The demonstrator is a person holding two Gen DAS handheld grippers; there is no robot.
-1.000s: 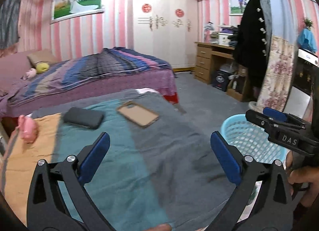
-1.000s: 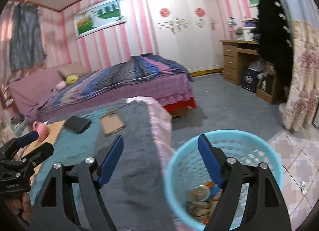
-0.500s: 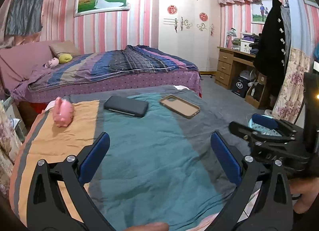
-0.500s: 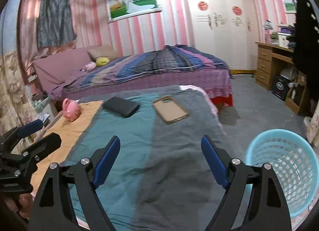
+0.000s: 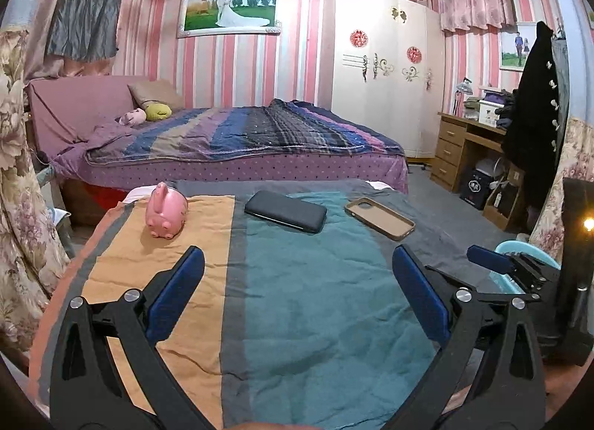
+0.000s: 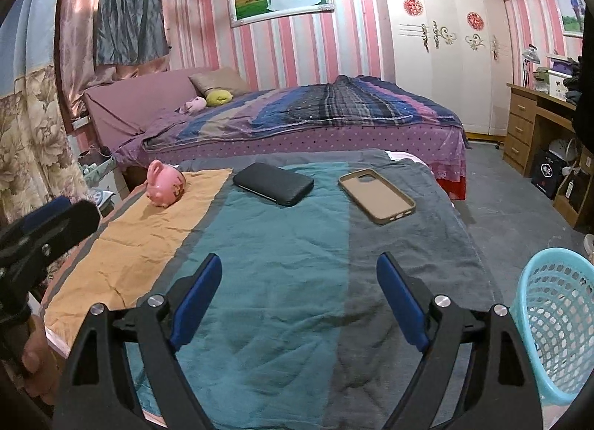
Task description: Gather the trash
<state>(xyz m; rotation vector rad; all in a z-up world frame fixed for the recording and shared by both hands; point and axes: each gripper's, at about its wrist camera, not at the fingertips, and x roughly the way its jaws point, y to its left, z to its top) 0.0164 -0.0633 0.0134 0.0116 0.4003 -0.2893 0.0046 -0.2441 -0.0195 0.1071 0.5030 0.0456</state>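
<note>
Well apart — basket (image 6: 557, 322) right of both empty tongs (image 6: 299, 300).

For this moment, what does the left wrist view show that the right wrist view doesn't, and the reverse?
Only the left wrist view: the dark coat hanging at the right and the right tool seen from the side.

Only the right wrist view: the mesh wall and open mouth of the blue basket, and the left tool at the left edge.

Both: the striped cloth, the pink pig figure, the black case, the tan phone case, the bed, the wardrobe, and each view's own tool open, nothing between its fingers.
</note>
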